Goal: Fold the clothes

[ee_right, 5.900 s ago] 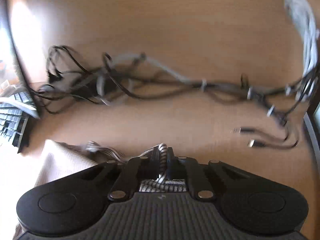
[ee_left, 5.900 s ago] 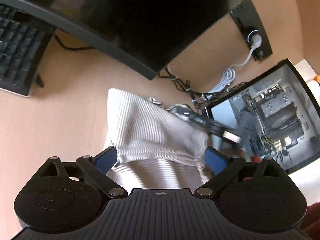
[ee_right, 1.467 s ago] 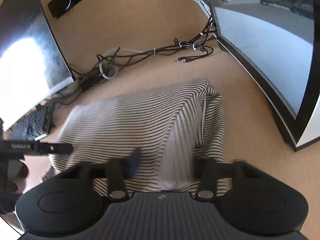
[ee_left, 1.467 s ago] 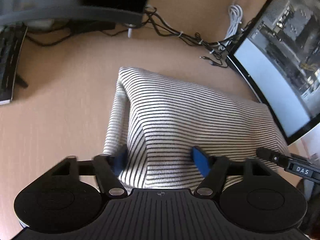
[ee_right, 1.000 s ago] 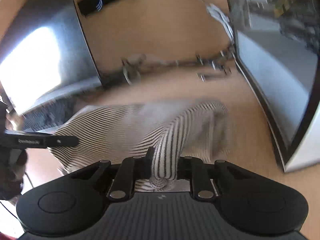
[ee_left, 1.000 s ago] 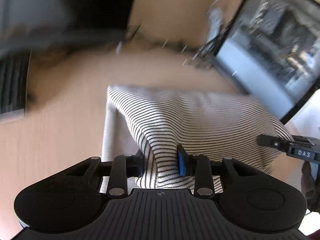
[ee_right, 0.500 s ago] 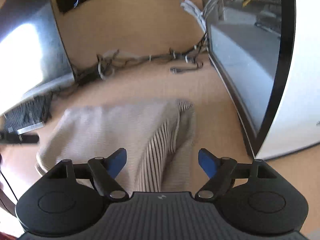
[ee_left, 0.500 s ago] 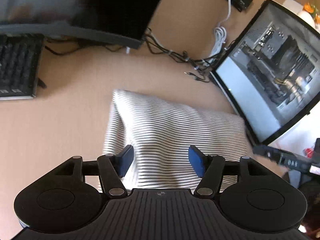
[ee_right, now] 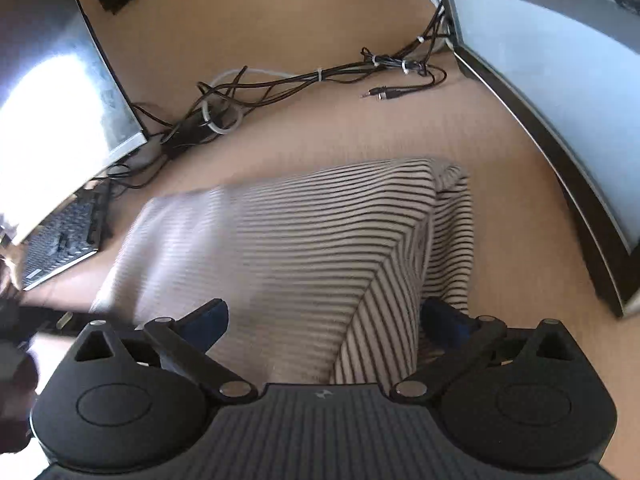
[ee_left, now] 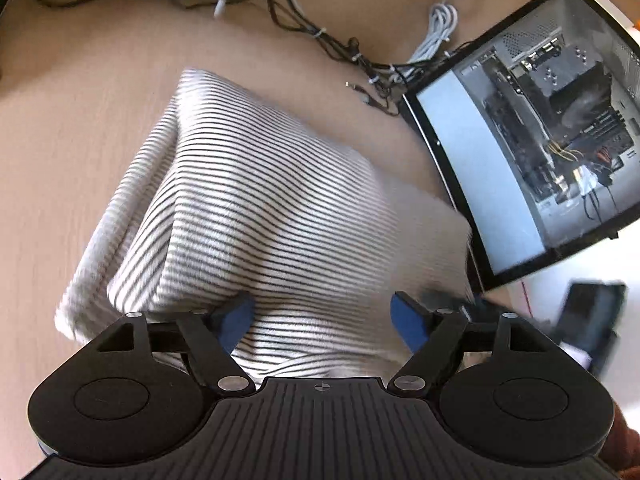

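Both tongs, clamped on pinched ridges of the striped garment (ee_left: 260,200) a second ago, now stand spread wide: the left tongs (ee_left: 322,320) and right tongs (ee_right: 324,320) each straddle the cloth's near edge without gripping it. The garment, a loose, half-lifted bundle six seconds back with its pale ribbed side showing and the right tongs closed on a twisted strand, lies folded into a compact block on the worktop (ee_right: 280,136). Both cameras have dropped closer to the fabric than half a second ago
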The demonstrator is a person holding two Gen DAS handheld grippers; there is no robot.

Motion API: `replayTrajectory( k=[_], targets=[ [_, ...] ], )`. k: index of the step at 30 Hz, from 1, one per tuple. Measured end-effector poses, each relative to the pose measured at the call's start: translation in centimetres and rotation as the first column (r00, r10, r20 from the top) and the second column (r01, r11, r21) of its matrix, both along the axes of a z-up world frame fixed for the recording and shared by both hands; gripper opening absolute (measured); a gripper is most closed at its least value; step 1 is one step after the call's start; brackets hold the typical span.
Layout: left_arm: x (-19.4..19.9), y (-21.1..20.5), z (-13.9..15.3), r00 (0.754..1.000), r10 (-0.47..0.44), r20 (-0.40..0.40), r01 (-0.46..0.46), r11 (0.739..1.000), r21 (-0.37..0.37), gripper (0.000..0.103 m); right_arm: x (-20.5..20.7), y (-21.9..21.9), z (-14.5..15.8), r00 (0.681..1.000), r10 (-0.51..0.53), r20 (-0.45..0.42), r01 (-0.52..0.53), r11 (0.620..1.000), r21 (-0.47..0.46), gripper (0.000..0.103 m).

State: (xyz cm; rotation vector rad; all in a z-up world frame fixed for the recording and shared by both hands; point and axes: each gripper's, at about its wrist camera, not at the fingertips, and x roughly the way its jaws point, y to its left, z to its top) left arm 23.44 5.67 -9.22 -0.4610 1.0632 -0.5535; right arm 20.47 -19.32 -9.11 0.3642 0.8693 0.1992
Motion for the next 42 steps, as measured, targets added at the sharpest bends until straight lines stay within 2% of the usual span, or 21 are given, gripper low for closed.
replayTrajectory(
  k=[5, 7, 10, 13, 15, 16, 19, 20, 24, 32, 35, 38, 40, 42],
  targets=[
    [3.8, -1.3, 0.4, 0.999, 0.007, 0.041, -0.008, 1.000, 0.029, 0.082, -1.9, -0.2, 1.2, 0.999, 0.044, 0.003, -0.044, 0.999, -0.024, 0.103],
    [5.0, -1.7, 1.1, 0.999, 0.027, 0.047, -0.029, 0.998, 0.047, 0.082, -2.4, -0.2, 3.0, 0.997, 0.049, 0.063, -0.043, 0.995, -0.094, 0.103],
    [4.8, -2.1, 2.7, 0.996, 0.026, 0.080, -0.027, 1.000, 0.009, 0.084, -3.2, -0.4, 6.0, 0.983, 0.061, 0.171, -0.027, 0.980, -0.197, 0.103],
    [4.0, -2.7, 3.4, 0.997, 0.006, 0.077, -0.003, 0.999, -0.046, 0.086, -2.1, -1.7, 7.7, 0.972, 0.047, 0.230, -0.019, 0.992, -0.123, 0.103],
    [3.6, -3.4, 2.9, 0.999, -0.017, 0.044, 0.021, 0.997, -0.078, 0.087, -0.2, -2.4, 7.0, 0.975, 0.017, 0.220, -0.009, 0.999, -0.036, 0.103],
    [3.3, -3.8, 2.7, 0.999, -0.030, 0.027, 0.032, 0.995, -0.095, 0.086, 0.9, -2.7, 6.2, 0.979, -0.002, 0.205, 0.000, 1.000, 0.009, 0.103],
    [3.2, -4.8, 1.0, 0.999, -0.043, -0.021, 0.041, 0.997, -0.061, 0.086, 4.4, -3.4, 2.5, 0.993, -0.066, 0.096, 0.053, 0.990, 0.134, 0.103],
    [3.2, -5.1, 0.4, 0.998, -0.045, -0.036, 0.044, 0.998, -0.048, 0.086, 4.9, -3.4, 1.3, 0.995, -0.084, 0.062, 0.074, 0.986, 0.151, 0.103],
    [3.9, -5.0, 0.4, 0.998, -0.042, -0.037, 0.041, 0.998, -0.049, 0.085, 4.1, -2.3, 0.3, 0.996, -0.064, 0.058, 0.057, 0.992, 0.114, 0.103],
    [6.8, -5.0, 1.0, 0.999, -0.022, 0.037, 0.021, 0.999, 0.029, 0.086, 0.3, 0.5, 0.6, 0.999, 0.028, 0.030, -0.032, 0.993, 0.115, 0.103],
    [6.4, -4.8, 1.8, 0.998, -0.024, 0.050, 0.021, 0.999, 0.045, 0.086, -1.0, 0.7, 2.2, 0.997, 0.031, 0.064, -0.035, 0.998, 0.055, 0.103],
    [4.9, -4.2, 2.5, 0.998, -0.041, 0.058, 0.039, 0.999, 0.021, 0.087, -2.0, 0.7, 3.7, 0.992, 0.019, 0.127, -0.006, 0.995, -0.098, 0.103],
    [3.5, -4.1, 2.2, 0.997, -0.058, 0.042, 0.059, 0.998, -0.008, 0.086, -2.1, 1.0, 3.5, 0.989, 0.029, 0.142, 0.006, 0.971, -0.240, 0.103],
    [2.2, -4.4, 1.6, 0.997, -0.080, 0.021, 0.080, 0.997, -0.019, 0.083, -2.0, 1.5, 2.3, 0.992, 0.039, 0.123, 0.011, 0.925, -0.381, 0.103]
  ],
)
